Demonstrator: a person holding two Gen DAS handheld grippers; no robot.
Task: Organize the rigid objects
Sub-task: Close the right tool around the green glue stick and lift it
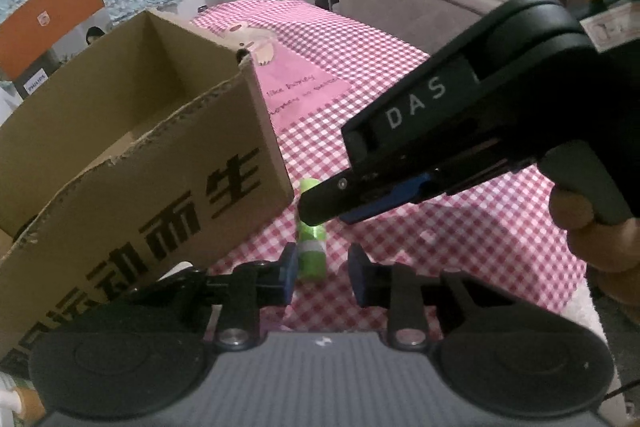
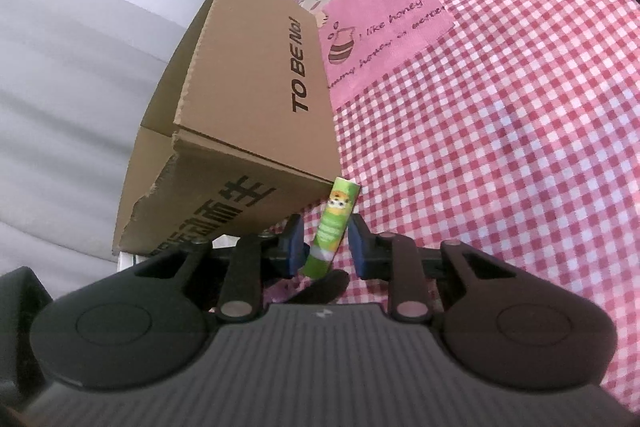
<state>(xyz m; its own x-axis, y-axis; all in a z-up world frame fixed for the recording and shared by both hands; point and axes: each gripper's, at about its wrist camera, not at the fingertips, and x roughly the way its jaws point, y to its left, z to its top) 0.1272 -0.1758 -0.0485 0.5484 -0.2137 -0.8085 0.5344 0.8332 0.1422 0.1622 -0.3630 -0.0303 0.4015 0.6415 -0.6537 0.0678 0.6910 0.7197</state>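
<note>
Nearest us, our left gripper (image 1: pixel 322 273) sat narrowed around a green tube (image 1: pixel 312 251); its left pad touched the tube, a gap showed at the right, so we could not tell whether it pinched. Our right gripper (image 2: pixel 325 247) was likewise narrowed around the tube (image 2: pixel 332 227), with no sure contact. At ten o'clock stood the open cardboard box (image 1: pixel 132 131), the tube just beside its near corner on the pink checked cloth (image 2: pixel 500 147). At three o'clock, a hand (image 1: pixel 592 227) held the right gripper's handle.

Cardboard box (image 1: pixel 132 155) crowding the left of the green tube (image 1: pixel 313 251), right gripper (image 1: pixel 320 215) blocking above it, checkered cloth (image 2: pixel 500 147) open rightward
</note>
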